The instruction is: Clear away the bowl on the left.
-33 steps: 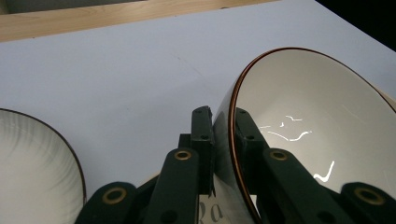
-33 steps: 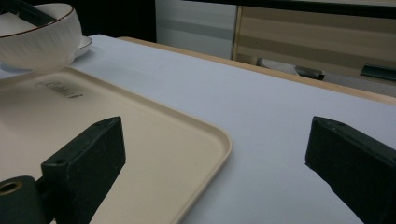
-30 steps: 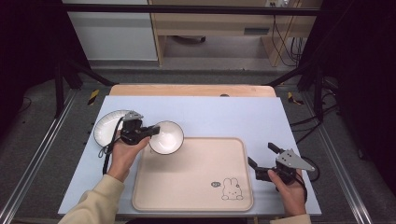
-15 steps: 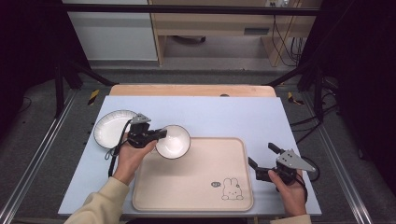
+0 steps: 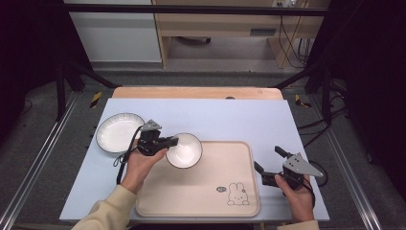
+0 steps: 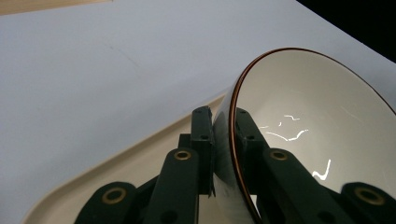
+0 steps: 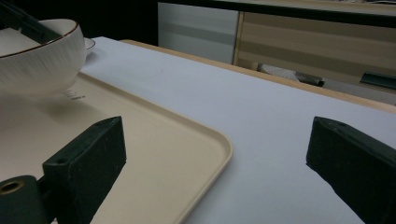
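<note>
- Plate: white with a dark rim, it lies flat on the pale blue table at the far left, beside the left hand and clear of the tray.
- Left hand: it comes in from the bottom left and holds the left gripper, whose cable loops down along the wrist.
- Left gripper: its jaws are clamped on the rim of the bowl, one pad inside the wall and one outside, as the left gripper view shows.
- Bowl: white inside with a thin brown rim, it sits over the tray's upper left corner. In the right gripper view it appears just above the tray with a shadow under it; whether it touches I cannot tell.
- Tray: beige with rounded corners and a small rabbit drawing near its lower right; it lies on the table between the two hands.
- Right gripper: held by the right hand just off the tray's right edge, its jaws stand wide apart with nothing between them; in its own view they frame the tray's corner and bare table.
</note>
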`<state>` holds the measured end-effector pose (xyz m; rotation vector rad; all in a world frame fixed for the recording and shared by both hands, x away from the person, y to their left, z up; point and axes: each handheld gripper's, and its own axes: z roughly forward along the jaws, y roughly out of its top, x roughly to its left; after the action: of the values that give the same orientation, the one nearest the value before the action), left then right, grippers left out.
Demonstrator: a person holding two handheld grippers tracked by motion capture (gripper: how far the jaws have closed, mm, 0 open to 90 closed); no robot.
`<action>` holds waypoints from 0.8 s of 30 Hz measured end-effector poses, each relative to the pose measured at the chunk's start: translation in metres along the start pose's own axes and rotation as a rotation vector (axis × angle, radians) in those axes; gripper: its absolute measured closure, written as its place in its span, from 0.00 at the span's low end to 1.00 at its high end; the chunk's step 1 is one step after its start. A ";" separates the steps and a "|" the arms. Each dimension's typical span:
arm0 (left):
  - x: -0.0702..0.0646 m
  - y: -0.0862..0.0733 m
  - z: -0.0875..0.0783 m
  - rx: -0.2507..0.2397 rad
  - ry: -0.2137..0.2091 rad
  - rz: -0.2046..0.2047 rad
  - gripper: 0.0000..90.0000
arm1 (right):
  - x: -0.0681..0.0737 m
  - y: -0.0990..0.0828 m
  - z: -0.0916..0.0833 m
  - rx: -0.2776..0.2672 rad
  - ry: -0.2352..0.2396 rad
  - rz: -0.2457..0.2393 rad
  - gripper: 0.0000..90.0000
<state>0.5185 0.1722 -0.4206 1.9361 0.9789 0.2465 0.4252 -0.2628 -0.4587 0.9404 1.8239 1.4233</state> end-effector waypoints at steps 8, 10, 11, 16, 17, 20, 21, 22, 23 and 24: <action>-0.009 -0.001 0.006 0.013 -0.028 0.013 0.90 | 0.000 0.000 -0.001 -0.023 0.003 -0.014 0.05; -0.010 -0.002 0.007 0.016 -0.031 0.016 0.90 | 0.001 0.001 -0.001 -0.030 0.003 -0.022 0.05; -0.011 -0.002 0.008 0.017 -0.033 0.017 0.90 | 0.001 0.001 -0.001 -0.030 0.003 -0.022 0.05; -0.015 -0.003 0.011 0.025 -0.041 0.022 0.90 | 0.001 0.001 -0.001 -0.030 -0.001 -0.025 0.06; -0.017 -0.004 0.013 0.028 -0.046 0.024 0.90 | 0.001 0.001 -0.001 -0.030 0.000 -0.024 0.06; -0.018 -0.005 0.014 0.032 -0.052 0.026 0.90 | 0.001 0.001 -0.001 -0.029 0.001 -0.023 0.06; -0.019 -0.005 0.015 0.036 -0.054 0.026 0.90 | 0.001 0.001 -0.001 -0.028 0.001 -0.023 0.06; -0.020 -0.006 0.015 0.039 -0.055 0.030 0.90 | 0.001 0.001 -0.001 -0.028 0.003 -0.023 0.06; -0.021 -0.007 0.017 0.041 -0.059 0.027 0.90 | 0.002 0.000 -0.001 -0.029 0.008 -0.025 0.06; -0.021 -0.007 0.017 0.041 -0.059 0.027 0.90 | 0.002 0.000 -0.001 -0.029 0.008 -0.025 0.06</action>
<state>0.5100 0.1479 -0.4309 1.9840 0.9257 0.1849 0.4240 -0.2617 -0.4583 0.8951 1.8099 1.4362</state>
